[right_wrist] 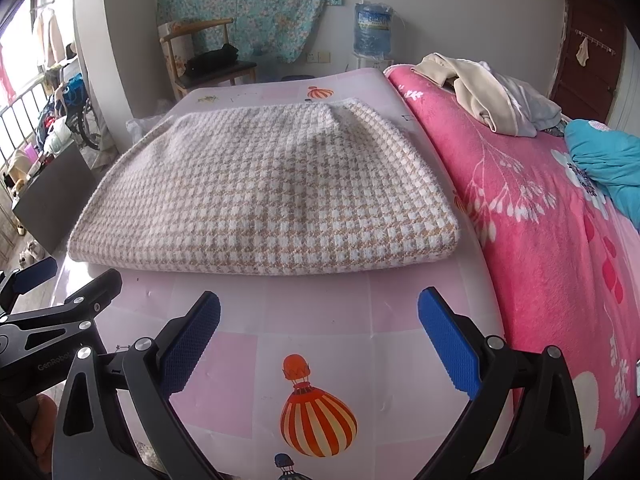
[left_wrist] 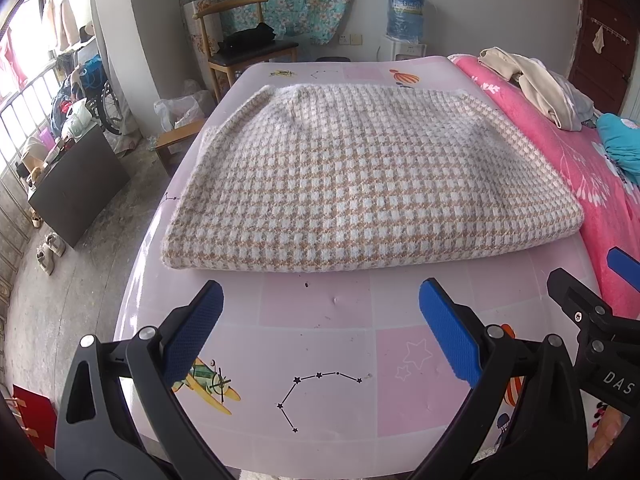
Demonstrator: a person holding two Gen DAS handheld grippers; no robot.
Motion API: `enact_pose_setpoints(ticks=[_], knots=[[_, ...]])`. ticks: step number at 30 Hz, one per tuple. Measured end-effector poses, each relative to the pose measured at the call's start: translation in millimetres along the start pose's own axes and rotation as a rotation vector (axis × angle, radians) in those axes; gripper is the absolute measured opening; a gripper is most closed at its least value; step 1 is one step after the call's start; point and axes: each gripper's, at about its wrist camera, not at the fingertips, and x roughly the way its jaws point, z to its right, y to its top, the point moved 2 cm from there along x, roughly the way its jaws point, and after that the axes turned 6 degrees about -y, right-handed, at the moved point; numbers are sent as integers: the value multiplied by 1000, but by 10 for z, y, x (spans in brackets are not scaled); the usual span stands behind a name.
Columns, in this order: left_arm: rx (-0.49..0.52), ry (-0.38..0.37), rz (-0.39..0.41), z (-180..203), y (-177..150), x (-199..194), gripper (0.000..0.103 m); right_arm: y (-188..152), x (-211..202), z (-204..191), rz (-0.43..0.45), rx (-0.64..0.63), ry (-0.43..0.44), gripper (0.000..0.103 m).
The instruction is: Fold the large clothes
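The beige-and-white houndstooth knit garment (left_wrist: pixel 360 176) lies folded into a thick rectangle on the pink plastic-covered bench (left_wrist: pixel 320 320) w/ cartoon prints, near edge just ahead of both grippers, right edge close to the pink floral blanket (right_wrist: pixel 540 200) on the bed alongside.

Left gripper (left_wrist: pixel 320 332): released, blue pads wide apart, nothing between, hovering over bare bench short of the garment. Right gripper (right_wrist: pixel 320 336): same, spread and empty, apart from the fabric.

Judgement: fold looks mostly done; maybe one more halving or just a tidy. To do it well, take the near folded edge at both corners at once, one gripper per corner, pinch through all layers so the inner ones don't slide, lift low and carry evenly to the far edge, then align edges before letting go. Thick fuzzy knit will prob spring back, so press flat after.

Count: 1 houndstooth garment on the bench, 2 grippers, 1 heap of cream and grey clothes (right_wrist: pixel 480 92) on the bed, 1 teal cloth (right_wrist: pixel 608 160) beside it, 1 wooden chair (left_wrist: pixel 240 40), 1 blue water jug (left_wrist: pixel 405 12).
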Motion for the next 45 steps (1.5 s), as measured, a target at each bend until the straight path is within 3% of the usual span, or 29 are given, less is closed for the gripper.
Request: enact_pose_setpoints(ticks=[45], knots=[[-3,-4,0,-8,-1,4,95,-17,19,4,-10,-3,-5,97]])
